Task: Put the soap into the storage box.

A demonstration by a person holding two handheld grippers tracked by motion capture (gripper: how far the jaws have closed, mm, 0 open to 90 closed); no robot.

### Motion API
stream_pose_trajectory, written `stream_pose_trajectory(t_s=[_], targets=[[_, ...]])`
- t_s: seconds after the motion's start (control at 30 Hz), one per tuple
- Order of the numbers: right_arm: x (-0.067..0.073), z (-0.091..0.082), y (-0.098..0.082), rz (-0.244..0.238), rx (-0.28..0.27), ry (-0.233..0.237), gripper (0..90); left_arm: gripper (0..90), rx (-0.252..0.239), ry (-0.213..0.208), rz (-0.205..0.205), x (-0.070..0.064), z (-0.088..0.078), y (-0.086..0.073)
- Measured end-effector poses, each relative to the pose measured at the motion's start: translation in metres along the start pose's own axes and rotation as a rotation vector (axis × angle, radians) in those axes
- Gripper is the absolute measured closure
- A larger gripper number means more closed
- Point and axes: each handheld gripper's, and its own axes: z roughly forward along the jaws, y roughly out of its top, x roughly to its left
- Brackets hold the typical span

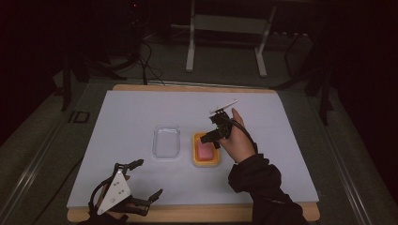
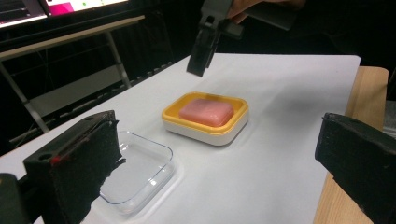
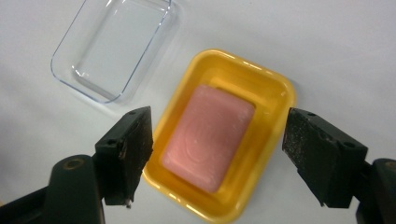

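Pink soap bar (image 3: 208, 137) judged firm, slippery; best gripped across short sides. Right gripper (image 3: 217, 156) spread wide above yellow dish (image 3: 275, 91); left gripper (image 1: 146, 180) likewise released, idle.

Left gripper (image 1: 149, 179) gaping — right gripper (image 3: 217, 156) gaping too

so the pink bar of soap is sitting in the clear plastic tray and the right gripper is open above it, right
Not quite. The pink bar of soap lies in the yellow soap dish, not the clear plastic tray, which sits empty beside the dish. The right gripper view shows this plainly. The rest holds: the right gripper is open above the soap.
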Motion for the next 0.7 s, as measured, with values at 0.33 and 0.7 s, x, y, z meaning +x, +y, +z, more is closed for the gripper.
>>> stream_pose_trajectory(t_s=[0.33, 0.7], targets=[[-0.012, -0.026, -0.020, -0.066, -0.074, 0.022, 23.7, 0.6, 0.003, 0.001, 0.002, 0.000, 0.001, 0.000], [-0.033, -0.048, -0.052, -0.115, -0.157, 0.008, 23.3, 0.6, 0.002, 0.001, 0.002, 0.000, 0.001, 0.000]])
